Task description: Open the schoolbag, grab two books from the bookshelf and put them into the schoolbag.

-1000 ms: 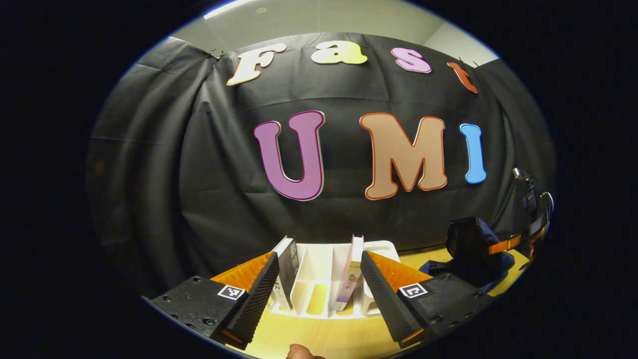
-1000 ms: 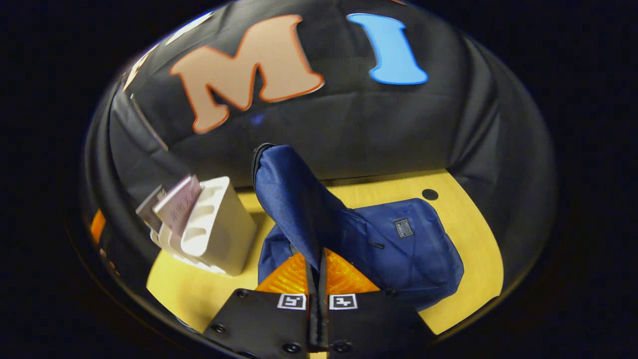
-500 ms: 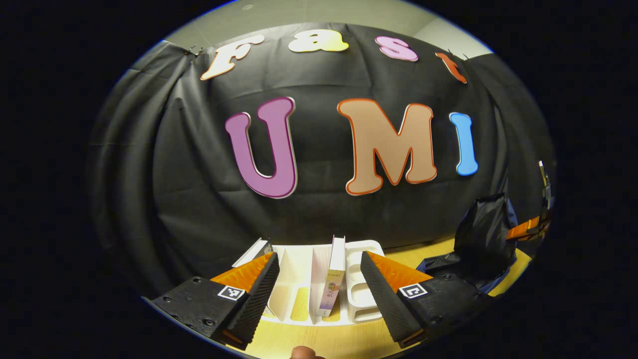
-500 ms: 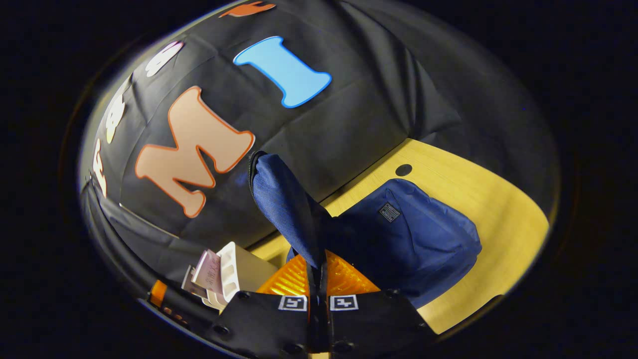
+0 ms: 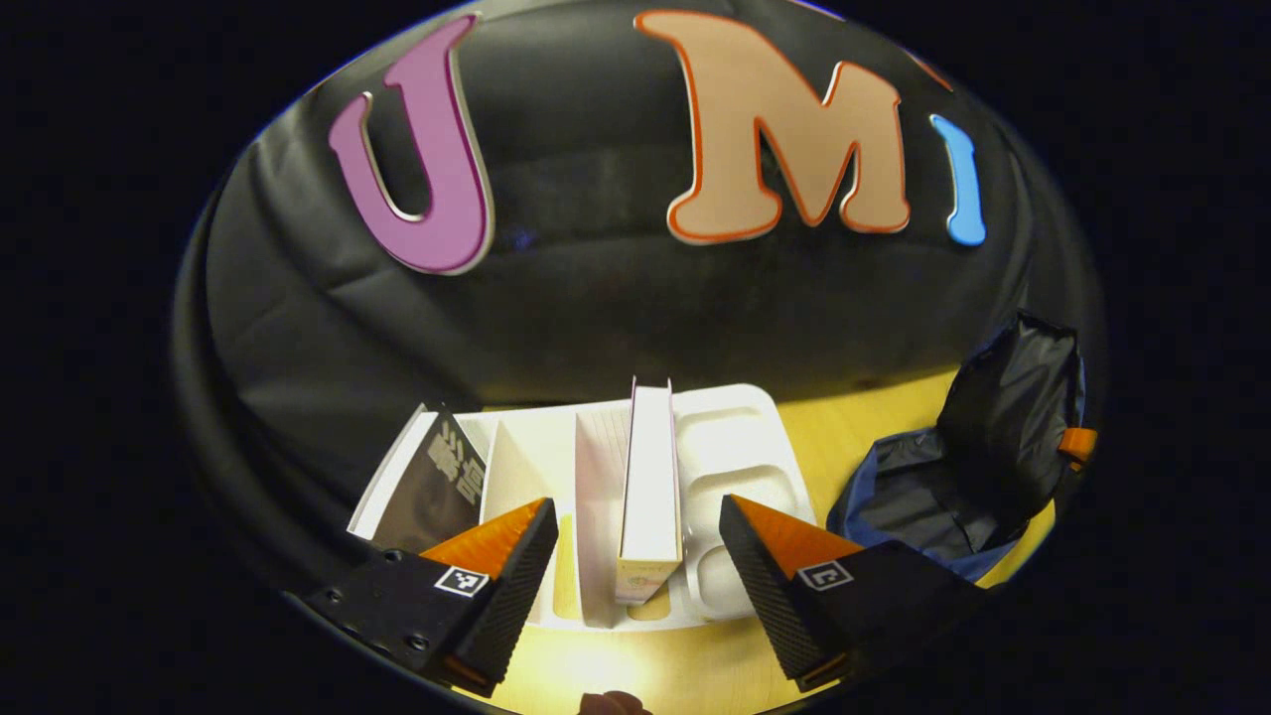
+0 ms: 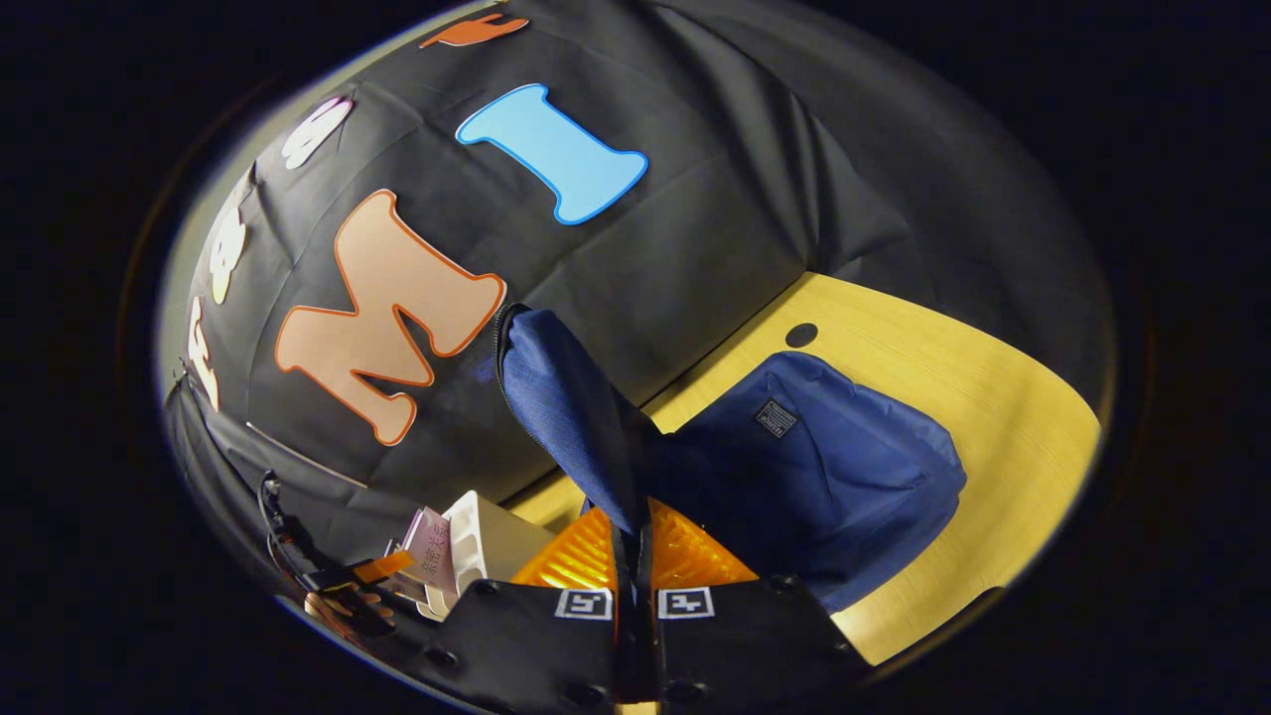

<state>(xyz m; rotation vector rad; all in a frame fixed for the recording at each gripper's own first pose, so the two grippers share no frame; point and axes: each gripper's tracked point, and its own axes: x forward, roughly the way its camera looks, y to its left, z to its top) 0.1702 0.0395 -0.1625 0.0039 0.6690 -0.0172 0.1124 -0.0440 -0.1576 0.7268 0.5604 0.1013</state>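
A: In the left gripper view, going left to right, what sits on the bench [image 5: 874, 422]?

B: At about 8 o'clock a dark-covered book [image 5: 437, 484] leans leftward in the outermost slot of the white bookshelf [image 5: 735, 437]. Right of it stands a white book [image 5: 649, 487], upright in a middle slot, spine toward the camera. The bookshelf's right end slots, toward 5 o'clock, hold nothing visible.

A: And the left gripper [image 5: 637, 561]?

B: Its jaws are spread wide, gripping nothing. The white book lies between the two fingers in line of sight, just beyond their tips; neither finger touches it.

A: Further right?

B: At 3 o'clock the blue schoolbag [image 5: 953, 497] lies on the bench, its flap [image 5: 1013, 397] lifted so the dark lining shows. A bit of the other gripper shows at the flap's right edge.

A: Now the right gripper view, same order.

B: At 7 o'clock a person's hand [image 6: 343, 603] holds the other gripper near the bookshelf [image 6: 475, 541], with a pale book [image 6: 429, 546] in it. At centre, the right gripper [image 6: 632, 521] has its jaws pressed together on the edge of the schoolbag flap [image 6: 561, 397], which rises toward 11 o'clock. Right of that, the schoolbag [image 6: 834, 477] body rests flat on the yellow bench [image 6: 993, 397], toward 3 o'clock.
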